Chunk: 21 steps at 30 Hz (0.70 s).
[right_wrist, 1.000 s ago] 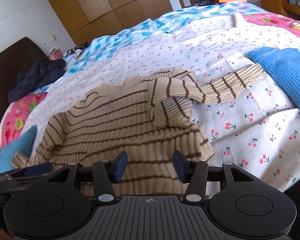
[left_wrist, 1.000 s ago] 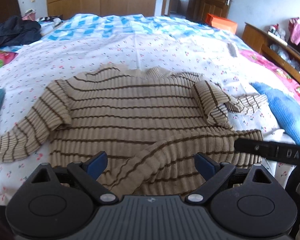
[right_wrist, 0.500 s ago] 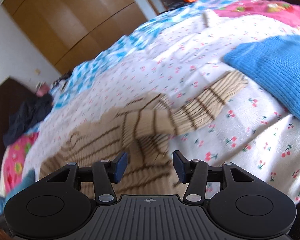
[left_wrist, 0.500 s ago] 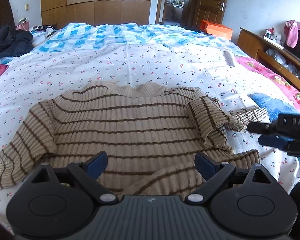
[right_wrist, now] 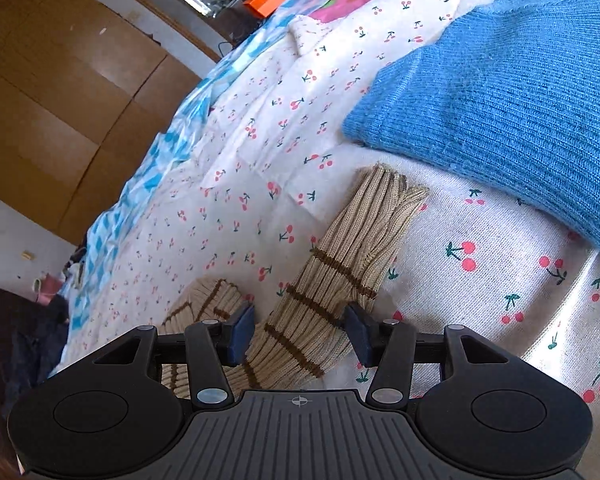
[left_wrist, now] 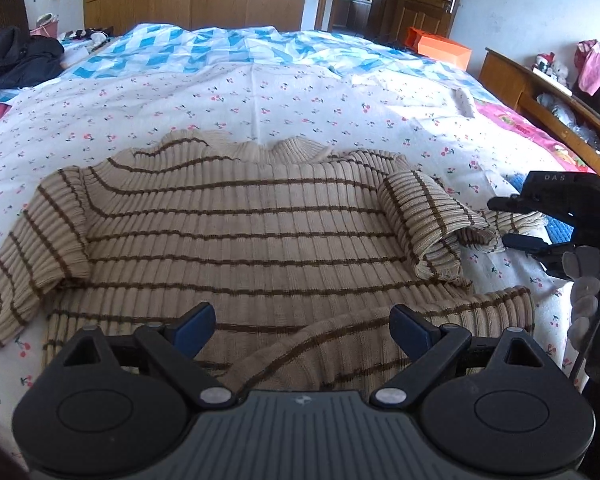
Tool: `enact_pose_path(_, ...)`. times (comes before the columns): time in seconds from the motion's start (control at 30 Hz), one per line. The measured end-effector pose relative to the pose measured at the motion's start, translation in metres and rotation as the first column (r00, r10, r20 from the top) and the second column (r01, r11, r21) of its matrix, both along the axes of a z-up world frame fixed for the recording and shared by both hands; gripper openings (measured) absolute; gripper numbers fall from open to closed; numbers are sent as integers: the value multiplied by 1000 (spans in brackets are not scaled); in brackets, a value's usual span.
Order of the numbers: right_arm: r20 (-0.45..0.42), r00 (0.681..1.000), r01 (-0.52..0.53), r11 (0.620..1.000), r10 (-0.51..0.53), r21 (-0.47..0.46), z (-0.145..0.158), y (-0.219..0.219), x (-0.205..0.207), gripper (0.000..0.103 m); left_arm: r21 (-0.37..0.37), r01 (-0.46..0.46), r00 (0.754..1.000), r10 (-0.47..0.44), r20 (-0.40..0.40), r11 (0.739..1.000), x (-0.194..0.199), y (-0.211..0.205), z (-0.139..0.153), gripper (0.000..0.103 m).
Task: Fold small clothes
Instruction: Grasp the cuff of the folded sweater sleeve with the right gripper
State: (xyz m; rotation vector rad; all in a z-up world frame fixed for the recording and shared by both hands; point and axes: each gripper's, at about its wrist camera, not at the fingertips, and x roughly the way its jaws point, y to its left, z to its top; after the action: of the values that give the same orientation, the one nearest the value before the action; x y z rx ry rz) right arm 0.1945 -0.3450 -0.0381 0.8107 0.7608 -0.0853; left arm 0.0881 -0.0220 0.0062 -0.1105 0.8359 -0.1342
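Two hand-held grippers, both spread and gripping nothing: your left hand-held gripper (left_wrist: 302, 326) hangs over the hem of the sweater (left_wrist: 236, 236), which lies flat on the bed (left_wrist: 260, 104), likely so the body is smooth for folding. Your right hand-held gripper (right_wrist: 300, 332) straddles the sleeve (right_wrist: 340, 268) lying out toward the blue knit (right_wrist: 512, 108), the cloth between its fingers; whether they touch it is hard to judge.
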Motion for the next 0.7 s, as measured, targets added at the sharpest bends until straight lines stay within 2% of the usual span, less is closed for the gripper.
enact_pose_path(0.27,-19,1000,6,1000,-6,12,1,5,-13,47,17,-8,999,7,48,1000,-19,9,9,98)
enact_pose_path(0.4,10,1000,25,997,-26,79,-4,3,-8,62,12,-14,998,14,57,1000,-24,12,10,98)
enact_pose_path(0.5,33,999,27,996,-30,85,-8,7,3,63,15,-14,998,13,55,1000,-24,11,10,98)
enact_pose_path(0.57,36,999,24,997,-27,72,-10,11,9,57,14,-14,998,13,57,1000,-25,12,9,98)
enact_pose_path(0.63,25,999,27,998,-28,62,-10,13,12,29,8,-16,998,16,58,1000,-26,14,9,98)
enact_pose_path(0.7,18,1000,20,997,-21,80,-8,12,12,19,-4,-22,998,22,58,1000,-27,18,8,98)
